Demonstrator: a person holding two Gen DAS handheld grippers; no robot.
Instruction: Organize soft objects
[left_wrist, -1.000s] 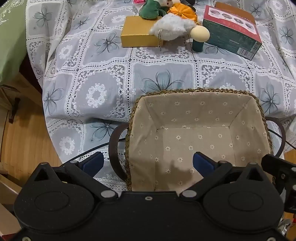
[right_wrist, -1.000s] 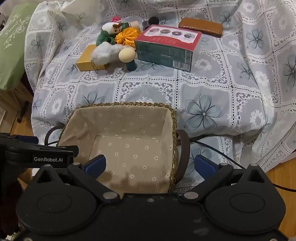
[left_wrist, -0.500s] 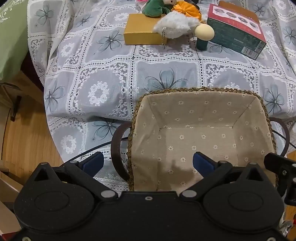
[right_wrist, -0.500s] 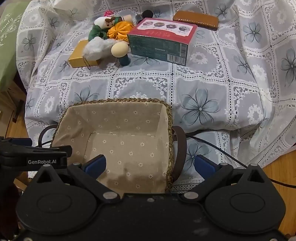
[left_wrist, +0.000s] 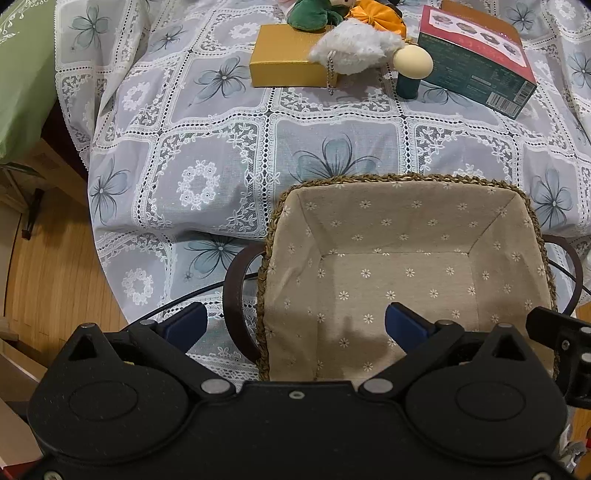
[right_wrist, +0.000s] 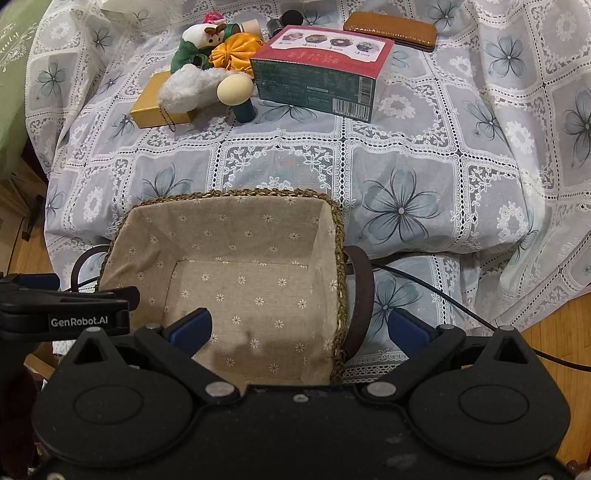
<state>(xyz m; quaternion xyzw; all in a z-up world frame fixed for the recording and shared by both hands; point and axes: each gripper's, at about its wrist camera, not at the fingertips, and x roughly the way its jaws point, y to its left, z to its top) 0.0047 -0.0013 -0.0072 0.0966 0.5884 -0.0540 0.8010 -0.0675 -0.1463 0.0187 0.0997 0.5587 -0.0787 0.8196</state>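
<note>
A cloth-lined woven basket with dark handles sits empty at the near edge of the lace-covered table. My left gripper is open, straddling the basket's left wall and handle. My right gripper is open, straddling its right wall and handle. Soft things lie at the far side: a white fluffy toy, a green and white plush doll and an orange cloth bow.
A gold box, a cream egg-shaped piece on a dark green stand, a red-topped green carton and a brown case stand among the soft things. A black cable runs off the table's right side. Wooden floor lies below.
Both grippers have pulled back and up a little, so the basket and far objects sit lower in both views. Both grippers stay open.
</note>
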